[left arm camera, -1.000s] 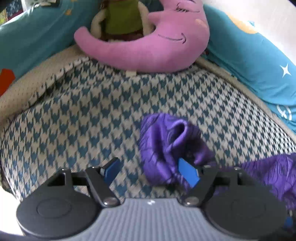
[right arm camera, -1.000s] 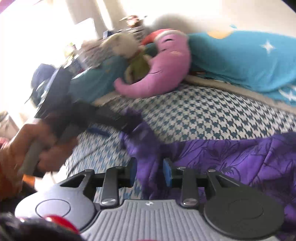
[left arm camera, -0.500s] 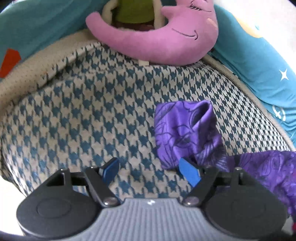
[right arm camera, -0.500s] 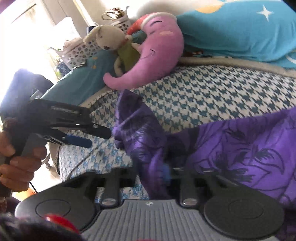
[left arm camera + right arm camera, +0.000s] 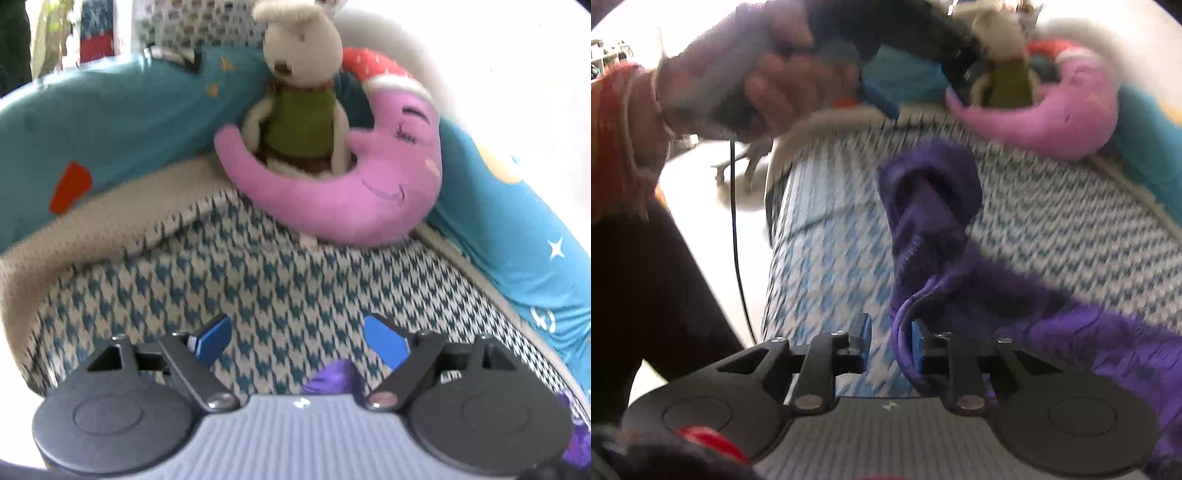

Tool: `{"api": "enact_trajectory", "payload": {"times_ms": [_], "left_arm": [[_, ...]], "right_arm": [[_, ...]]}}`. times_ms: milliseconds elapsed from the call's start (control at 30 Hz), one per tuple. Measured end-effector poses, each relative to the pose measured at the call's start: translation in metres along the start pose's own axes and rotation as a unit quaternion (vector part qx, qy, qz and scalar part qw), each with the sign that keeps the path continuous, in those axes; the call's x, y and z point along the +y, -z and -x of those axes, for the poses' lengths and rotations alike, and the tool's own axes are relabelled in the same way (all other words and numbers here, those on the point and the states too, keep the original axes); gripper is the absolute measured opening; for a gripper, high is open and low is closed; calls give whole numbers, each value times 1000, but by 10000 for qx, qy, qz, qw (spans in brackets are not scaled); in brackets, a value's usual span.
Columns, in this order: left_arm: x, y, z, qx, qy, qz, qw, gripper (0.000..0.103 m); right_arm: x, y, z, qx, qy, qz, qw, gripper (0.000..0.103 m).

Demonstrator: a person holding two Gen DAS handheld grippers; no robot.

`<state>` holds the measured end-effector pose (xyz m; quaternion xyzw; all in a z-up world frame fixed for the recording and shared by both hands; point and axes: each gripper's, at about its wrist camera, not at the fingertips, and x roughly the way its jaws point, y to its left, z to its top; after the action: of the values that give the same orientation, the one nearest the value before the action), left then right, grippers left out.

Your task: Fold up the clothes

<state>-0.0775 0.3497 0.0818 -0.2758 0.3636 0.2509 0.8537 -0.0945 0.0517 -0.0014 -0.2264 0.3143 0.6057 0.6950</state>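
While the purple patterned garment (image 5: 1052, 295) lies bunched on the blue-and-white houndstooth bed cover (image 5: 288, 288), no completed fold is visible; the task appears to be at an early stage. In the right wrist view, the right gripper (image 5: 891, 341) has its blue-padded jaws drawn fairly close, with a rolled edge of the garment running between them against the right-hand pad; the frame is blurred, so whether the cloth is actually pinched cannot be told. One end of the garment rises in a twisted hump toward the pink crescent-moon plush pillow (image 5: 1067, 110). In its own view, the left gripper (image 5: 299, 341) is spread wide and empty above the cover, with only a small purple fold showing near its base. Remaining, by my judgement: spreading the garment flat, then every fold
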Motion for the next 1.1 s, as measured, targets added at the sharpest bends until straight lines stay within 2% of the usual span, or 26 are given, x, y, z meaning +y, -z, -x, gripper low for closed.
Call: {"api": "enact_trajectory", "payload": {"times_ms": [133,233,467,633,767,800,833,900,1000,1033,1100], "left_arm": [[-1,3,-5,197,-18,-79,9998,83],[2,4,-6,232,-62,-56,9997,83],[4,3,-5,291,-6,-23,9996,83],[3,3,-7,421,103,-50,9990,83],[1,5,-9,473,143,-81,9987,83],[1,5,-8,472,150,-82,9987,83],[1,5,-7,451,163,-63,9988,83],[1,3,-2,389,203,-9,9990,83],[5,-3,13,170,331,75,9993,83],[6,-5,17,94,357,85,9993,83],[7,-8,23,-17,365,60,9993,84]], "right_arm": [[-10,-2,17,-243,-328,-441,9982,37],[-22,-8,25,-610,-326,-967,9929,42],[-52,-12,12,-890,-183,-2029,9750,43],[-54,-10,2,-919,-390,-2317,9677,43],[-44,-15,-6,-985,-403,-2168,9704,42],[-40,-15,-7,-1031,-369,-2151,9704,34],[-37,-16,-9,-1076,-336,-2134,9704,18],[-26,-20,-8,-1210,-310,-1969,9724,12],[5,-28,-5,-1238,-503,-1050,9855,14],[17,-30,-4,-1128,-560,-672,9898,16],[32,-27,-8,-772,-738,-312,9938,20]]}}
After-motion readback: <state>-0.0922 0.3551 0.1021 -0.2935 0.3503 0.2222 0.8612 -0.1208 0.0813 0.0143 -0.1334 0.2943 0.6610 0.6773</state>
